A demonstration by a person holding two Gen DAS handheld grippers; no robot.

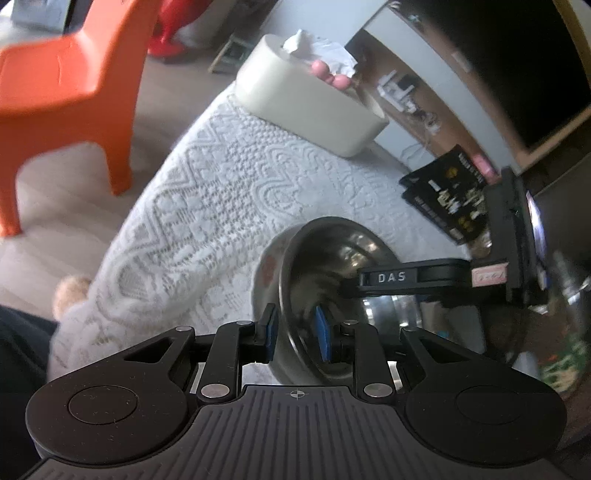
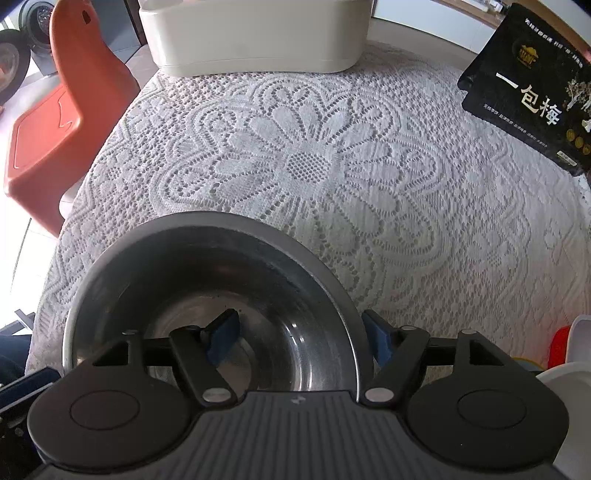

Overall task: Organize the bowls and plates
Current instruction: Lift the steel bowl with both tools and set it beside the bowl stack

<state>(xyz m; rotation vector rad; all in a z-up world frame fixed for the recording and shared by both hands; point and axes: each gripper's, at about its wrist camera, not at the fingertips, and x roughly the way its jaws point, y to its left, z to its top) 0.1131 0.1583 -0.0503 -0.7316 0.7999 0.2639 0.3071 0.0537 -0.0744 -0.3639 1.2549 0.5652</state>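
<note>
A steel bowl (image 1: 332,254) is held tilted on its side above the lace-covered table (image 1: 207,192). My left gripper (image 1: 297,338) straddles its rim, one blue pad outside and one inside, with a gap between pads and rim. My right gripper (image 1: 369,280) reaches into the bowl from the right. In the right wrist view the steel bowl (image 2: 207,280) fills the lower left, and my right gripper (image 2: 303,339) has one pad inside and one outside its right rim, jaws wide.
A cream tissue box (image 1: 306,92) stands at the table's far side, also in the right wrist view (image 2: 255,33). A black snack bag (image 2: 532,85) lies at the right. An orange chair (image 1: 62,92) stands left of the table. White containers (image 2: 569,369) sit at the right edge.
</note>
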